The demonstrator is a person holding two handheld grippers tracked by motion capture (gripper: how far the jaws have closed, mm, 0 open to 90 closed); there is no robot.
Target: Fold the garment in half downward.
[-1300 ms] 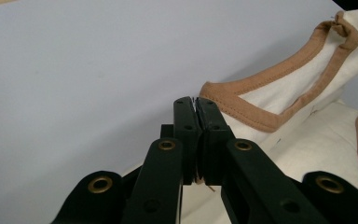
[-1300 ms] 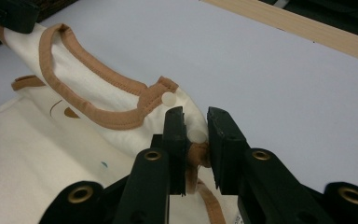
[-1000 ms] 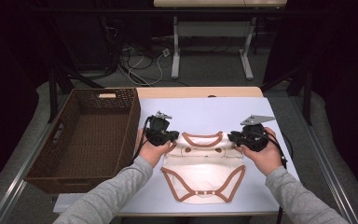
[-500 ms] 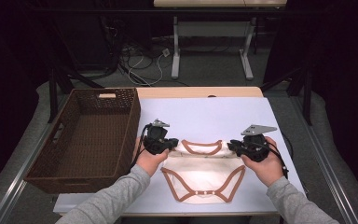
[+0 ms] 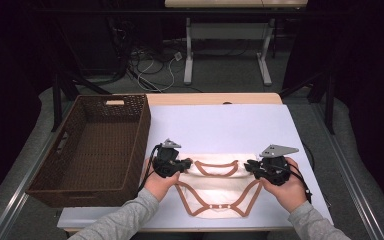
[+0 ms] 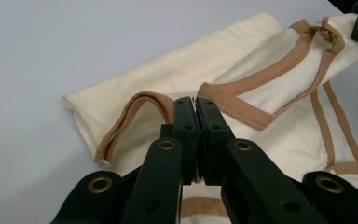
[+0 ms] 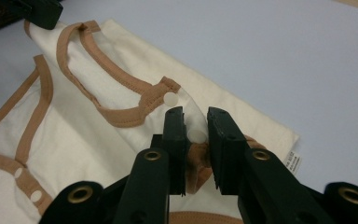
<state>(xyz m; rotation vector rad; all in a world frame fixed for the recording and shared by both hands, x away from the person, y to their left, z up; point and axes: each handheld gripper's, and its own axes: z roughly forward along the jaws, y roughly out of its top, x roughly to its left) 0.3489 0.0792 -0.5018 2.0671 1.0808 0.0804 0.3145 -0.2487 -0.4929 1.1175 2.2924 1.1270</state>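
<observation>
My left gripper (image 6: 196,105) clamped on the cream bodysuit's (image 5: 215,187) brown trim at lower centre of frame, my right gripper (image 7: 196,123) slightly parted around its shoulder snap, wicker basket (image 5: 75,170) at left

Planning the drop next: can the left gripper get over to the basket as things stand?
Probably yes. The left gripper, shut on the bodysuit, sits right beside the basket, and nothing lies between them; the right gripper also sits on the garment.

Grey sleeves, black two-jaw grippers.
Left gripper (image 5: 186,163), right gripper (image 5: 249,166): brass eyelets (grey three-cornered plates on top), black cables.
</observation>
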